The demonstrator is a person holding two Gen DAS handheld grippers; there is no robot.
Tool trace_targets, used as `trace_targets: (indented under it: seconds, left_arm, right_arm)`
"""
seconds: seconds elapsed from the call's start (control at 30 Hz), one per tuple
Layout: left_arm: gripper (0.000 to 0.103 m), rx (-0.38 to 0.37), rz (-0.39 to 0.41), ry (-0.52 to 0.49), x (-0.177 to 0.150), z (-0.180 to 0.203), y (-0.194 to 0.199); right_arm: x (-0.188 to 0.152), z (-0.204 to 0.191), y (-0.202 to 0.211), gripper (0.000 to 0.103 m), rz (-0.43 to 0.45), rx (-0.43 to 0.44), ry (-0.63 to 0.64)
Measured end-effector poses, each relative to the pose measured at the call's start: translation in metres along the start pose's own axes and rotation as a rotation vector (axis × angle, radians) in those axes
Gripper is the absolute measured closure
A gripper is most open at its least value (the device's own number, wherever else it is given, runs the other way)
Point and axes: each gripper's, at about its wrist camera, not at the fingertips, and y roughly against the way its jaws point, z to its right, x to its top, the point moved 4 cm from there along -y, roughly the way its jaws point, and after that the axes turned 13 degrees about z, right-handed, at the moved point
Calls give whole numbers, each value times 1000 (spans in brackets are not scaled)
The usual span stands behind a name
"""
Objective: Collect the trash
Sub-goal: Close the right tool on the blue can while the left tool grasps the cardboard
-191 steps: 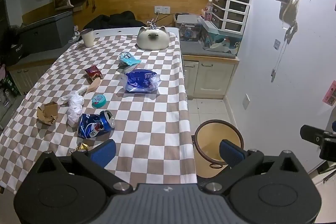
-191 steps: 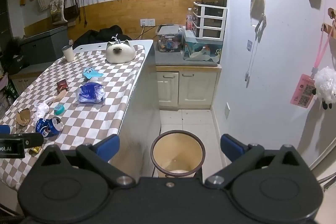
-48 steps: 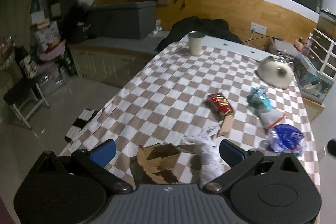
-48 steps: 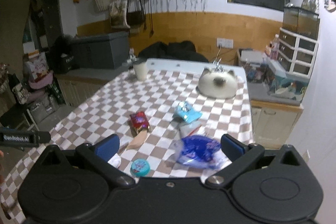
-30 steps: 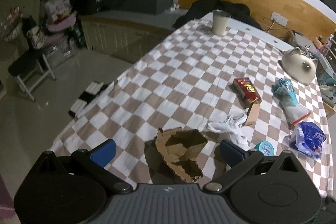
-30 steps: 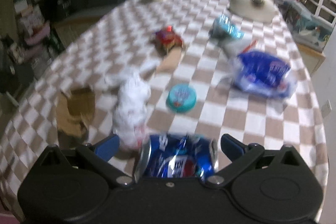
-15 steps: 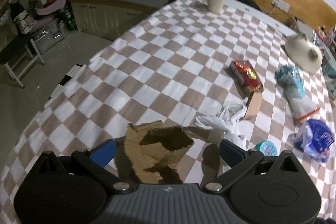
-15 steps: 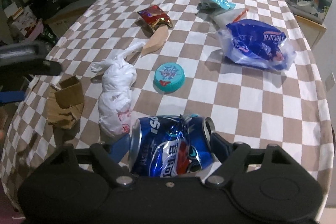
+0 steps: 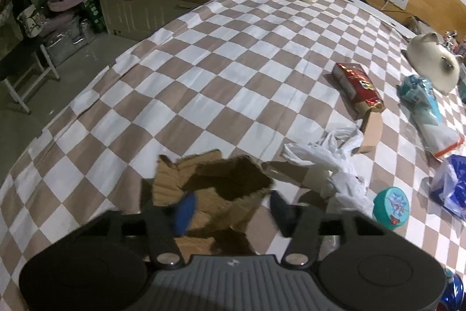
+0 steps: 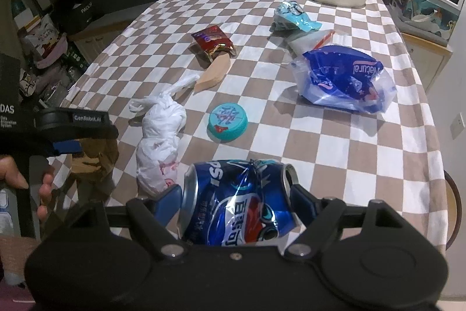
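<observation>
Closing L fingers (image 9: pixel 230 207) on cardboard scrap (image 9: pixel 214 182); R fingers (image 10: pixel 237 201) clamp can (image 10: pixel 237 203).

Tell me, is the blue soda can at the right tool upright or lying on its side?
On its side. The dented blue soda can lies across the checked tablecloth, opening facing right, between the right tool's fingers.

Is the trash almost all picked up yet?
Not yet; nothing looks binned. The right gripper is shut on the crushed blue can, and the left gripper is closing around the torn cardboard. The white bag, teal lid, red packet and blue wrapper lie on the table.
</observation>
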Motion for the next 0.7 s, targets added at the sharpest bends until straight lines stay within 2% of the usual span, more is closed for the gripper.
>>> trace_targets:
  seconds: [0.03,0.07,0.13,0.33,0.37,0.4,0.43,0.6,0.67,0.7]
  left_arm:
    - [67,1,2,-1,-1,0,2]
    - [82,2,5,-5,-1,0,4]
    - [99,0,13,-12,-1,-1,10]
    - [100,-34,67,-23,2,-3,34]
    - [100,-40,69,-18,1,-4,37]
    - [100,-44,69,-14,1,-5,38]
    - [100,-48,68,-11,0,-6,40]
    - [99,-77,47,-22,-8,-8,44]
    - [92,-91,36,-26,-11,-9,45]
    - [88,-95,32,-34,-13,-9,46]
  right_arm:
    - [1,0,1,22,5,2,3]
    - [1,0,3,22,10,3,6]
    - [4,0,6,22,26,3,13]
    - [15,3,24,23,93,0,28]
    - [16,3,26,26,99,1,29]
    - [16,4,28,63,107,-2,28]
    - [16,5,28,77,100,0,18]
    - [10,10,28,68,78,0,-24]
    - [10,10,29,45,87,3,-29]
    - [10,10,31,26,94,2,-25]
